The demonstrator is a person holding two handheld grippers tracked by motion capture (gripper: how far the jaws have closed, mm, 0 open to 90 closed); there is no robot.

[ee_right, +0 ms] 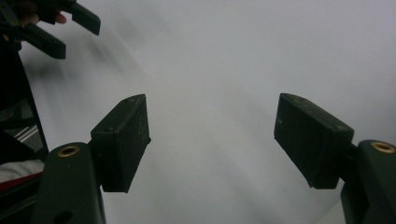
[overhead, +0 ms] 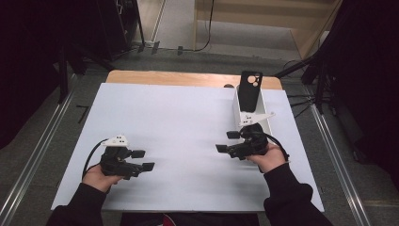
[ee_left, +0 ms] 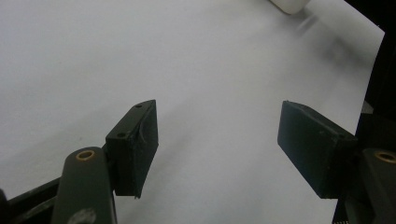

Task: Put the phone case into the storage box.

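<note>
The phone case [overhead: 249, 92] stands in a white box [overhead: 237, 106], its lower end hidden by the right gripper's grey plate. In the left gripper view, the box corner [ee_left: 290, 4] is cut off by the top edge.

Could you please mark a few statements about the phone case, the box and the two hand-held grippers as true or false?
1. The black phone case stands in the white box. True.
2. The left hand-held gripper holds the phone case. False: its jaws are open with nothing between them.
3. The right hand-held gripper is open. True.
4. The white box sits at the table's left edge. False: it sits at the right.
</note>
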